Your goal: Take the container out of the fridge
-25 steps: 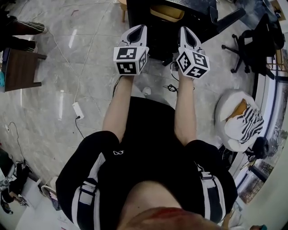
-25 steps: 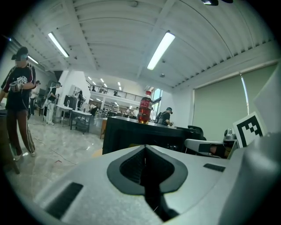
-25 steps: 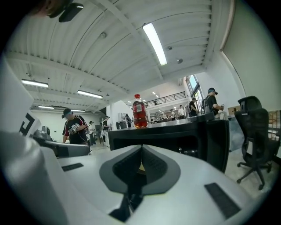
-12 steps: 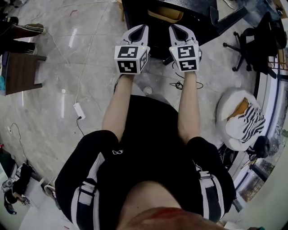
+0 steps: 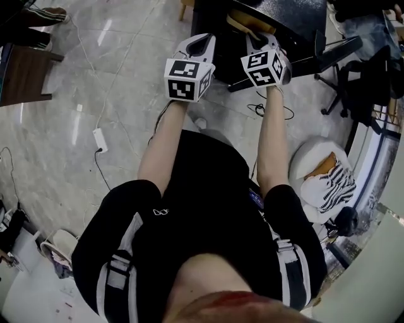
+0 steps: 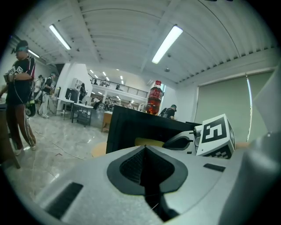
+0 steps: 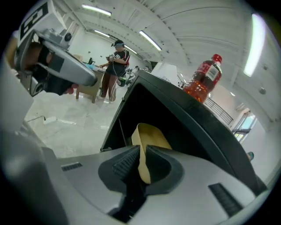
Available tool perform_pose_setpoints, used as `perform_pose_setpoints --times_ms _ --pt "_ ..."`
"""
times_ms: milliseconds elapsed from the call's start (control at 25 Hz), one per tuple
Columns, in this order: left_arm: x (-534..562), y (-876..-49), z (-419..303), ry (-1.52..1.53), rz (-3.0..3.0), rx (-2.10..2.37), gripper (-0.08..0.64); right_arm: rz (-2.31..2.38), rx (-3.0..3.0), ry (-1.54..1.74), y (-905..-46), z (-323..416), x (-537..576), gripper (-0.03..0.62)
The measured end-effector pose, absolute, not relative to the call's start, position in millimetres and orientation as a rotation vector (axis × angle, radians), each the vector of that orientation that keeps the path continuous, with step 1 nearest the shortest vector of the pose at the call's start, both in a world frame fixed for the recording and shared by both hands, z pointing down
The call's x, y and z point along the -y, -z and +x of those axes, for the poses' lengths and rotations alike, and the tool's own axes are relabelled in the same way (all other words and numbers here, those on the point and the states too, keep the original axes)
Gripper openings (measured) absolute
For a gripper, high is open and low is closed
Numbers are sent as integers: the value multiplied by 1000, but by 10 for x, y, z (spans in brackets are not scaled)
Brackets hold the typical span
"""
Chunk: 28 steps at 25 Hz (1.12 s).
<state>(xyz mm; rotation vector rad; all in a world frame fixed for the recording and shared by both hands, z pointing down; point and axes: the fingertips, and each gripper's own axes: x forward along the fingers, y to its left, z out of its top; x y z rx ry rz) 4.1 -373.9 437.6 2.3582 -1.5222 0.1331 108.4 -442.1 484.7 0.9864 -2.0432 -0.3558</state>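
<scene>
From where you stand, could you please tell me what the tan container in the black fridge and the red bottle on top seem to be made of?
The tan shallow container is probably moulded paper pulp or thin matte plastic: its rim is thin and dull where the right gripper pinches it. The red bottle is likely clear glossy plastic, with bright highlights and a red screw cap.

Fig. 1. Head view: my two grippers held out at the black fridge (image 5: 293,14).
My right gripper (image 5: 257,39) meets the rim of the tan container (image 5: 243,22) in the fridge's opening. My left gripper (image 5: 201,44) hangs just beside the fridge's edge, above the marble floor (image 5: 126,82).
</scene>
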Motion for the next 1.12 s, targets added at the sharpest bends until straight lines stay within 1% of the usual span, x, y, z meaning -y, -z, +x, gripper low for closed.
perform_pose_setpoints --times_ms 320,720,920,1120 --pt "3758 -4465 -194 -96 2294 1558 9 823 1909 472 -5047 968 4615 15" --pt "3724 -4527 -213 -68 2279 1544 9 751 1830 467 -5172 948 4643 14" --pt "3666 -4474 -187 -60 2279 1558 9 812 1917 398 -5060 928 4472 14" --pt "3571 -4413 -99 -60 2297 1559 9 946 2117 238 -4793 872 4149 14"
